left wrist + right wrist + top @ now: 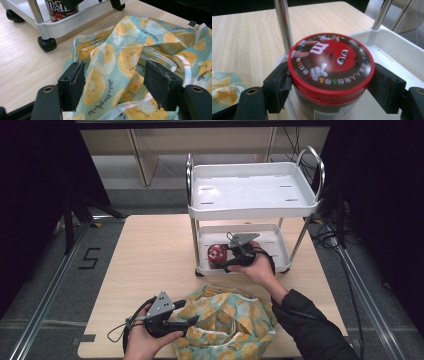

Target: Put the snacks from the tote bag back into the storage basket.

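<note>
A jar with a red candy-character lid [217, 255] [330, 60] stands at the front left corner of the white cart's lower shelf [280, 251] [387, 55]. My right gripper [223, 259] [330, 87] is shut on it, one pad pressed to each side just under the lid. A crumpled teal cloth bag printed with citrus slices [230, 320] [130, 50] lies on the table's near edge. My left gripper [188, 318] [116, 83] is at the bag's left end, its jaws wide apart with loose fabric lying between them and not pinched. The jar's lower part [61, 10] also appears in the left gripper view.
The two-shelf wheeled cart [255, 210] stands on the wooden table [150, 250] at the back right, its bare top shelf above the jar. A chrome post [283, 27] rises right beside the jar. A castor [47, 44] sits near the bag. Bare tabletop lies to the left.
</note>
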Demonstrator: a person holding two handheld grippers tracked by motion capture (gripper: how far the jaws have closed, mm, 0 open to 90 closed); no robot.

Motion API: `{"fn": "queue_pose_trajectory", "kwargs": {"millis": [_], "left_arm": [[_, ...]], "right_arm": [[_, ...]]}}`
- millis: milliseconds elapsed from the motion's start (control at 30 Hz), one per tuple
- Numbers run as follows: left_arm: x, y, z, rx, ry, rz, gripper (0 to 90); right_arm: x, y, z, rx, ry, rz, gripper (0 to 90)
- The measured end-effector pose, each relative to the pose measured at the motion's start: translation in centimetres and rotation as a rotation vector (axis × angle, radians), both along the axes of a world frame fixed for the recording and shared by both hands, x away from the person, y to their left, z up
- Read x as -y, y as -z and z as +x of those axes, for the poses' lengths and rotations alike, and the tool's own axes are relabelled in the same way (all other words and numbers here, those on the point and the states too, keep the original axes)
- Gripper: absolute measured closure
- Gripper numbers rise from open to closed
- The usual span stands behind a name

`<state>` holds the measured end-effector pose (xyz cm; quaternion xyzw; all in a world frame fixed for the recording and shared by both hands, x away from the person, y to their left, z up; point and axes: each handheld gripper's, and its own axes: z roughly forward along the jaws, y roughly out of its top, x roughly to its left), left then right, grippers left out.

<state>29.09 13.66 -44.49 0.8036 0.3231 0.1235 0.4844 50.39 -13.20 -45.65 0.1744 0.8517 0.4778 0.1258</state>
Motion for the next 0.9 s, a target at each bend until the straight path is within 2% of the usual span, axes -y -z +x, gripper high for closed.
{"fn": "queue_pose_trajectory", "kwargs": {"millis": [233, 267, 300, 333, 367, 400, 467, 567, 733, 767, 867, 900], "left_arm": [[-0.02, 0.01, 0.02, -0.004, 0.003, -0.001, 32.9], [-0.03, 0.02, 0.02, -0.004, 0.004, 0.001, 33.0], [-0.01, 0.02, 0.01, -0.004, 0.001, 0.003, 33.0], [0.09, 0.07, -0.06, -0.01, -0.009, -0.006, 32.9], [-0.02, 0.06, -0.06, -0.017, -0.015, 0.015, 33.0], [0.1, 0.11, -0.12, -0.022, -0.017, -0.003, 33.0], [0.15, 0.14, -0.09, -0.023, -0.011, -0.011, 33.0], [0.22, 0.08, -0.15, -0.021, -0.017, -0.013, 33.0], [0.27, 0.15, -0.15, -0.022, -0.013, -0.01, 33.1], [0.33, 0.24, -0.1, -0.02, -0.01, -0.021, 33.2], [0.31, 0.21, -0.11, -0.023, -0.008, -0.019, 33.3], [0.22, 0.19, -0.07, -0.023, -0.004, -0.006, 33.2]], "right_arm": [[-0.12, 0.42, 0.13, -0.011, -0.013, -0.002, 25.9], [-0.09, 0.39, 0.19, 0.003, -0.017, -0.008, 25.9], [-0.08, 0.39, 0.17, -0.014, -0.016, -0.004, 25.9], [-0.06, 0.35, 0.18, -0.004, -0.016, -0.01, 25.9], [-0.06, 0.34, 0.18, -0.004, -0.016, -0.01, 25.9], [-0.05, 0.34, 0.19, -0.004, -0.016, -0.008, 25.9], [-0.01, 0.38, -0.04, -0.025, 0.018, 0.003, 25.8], [0.05, 0.46, 0.22, -0.018, -0.006, 0.009, 25.8], [0.22, 0.39, 0.09, -0.018, 0.021, 0.004, 23.7], [0.22, 0.39, 0.14, -0.015, 0.016, 0.001, 22.6], [0.32, 0.39, -0.08, -0.023, 0.045, 0.004, 19.4], [0.33, 0.42, -0.07, -0.021, 0.038, 0.004, 18.9]]}}
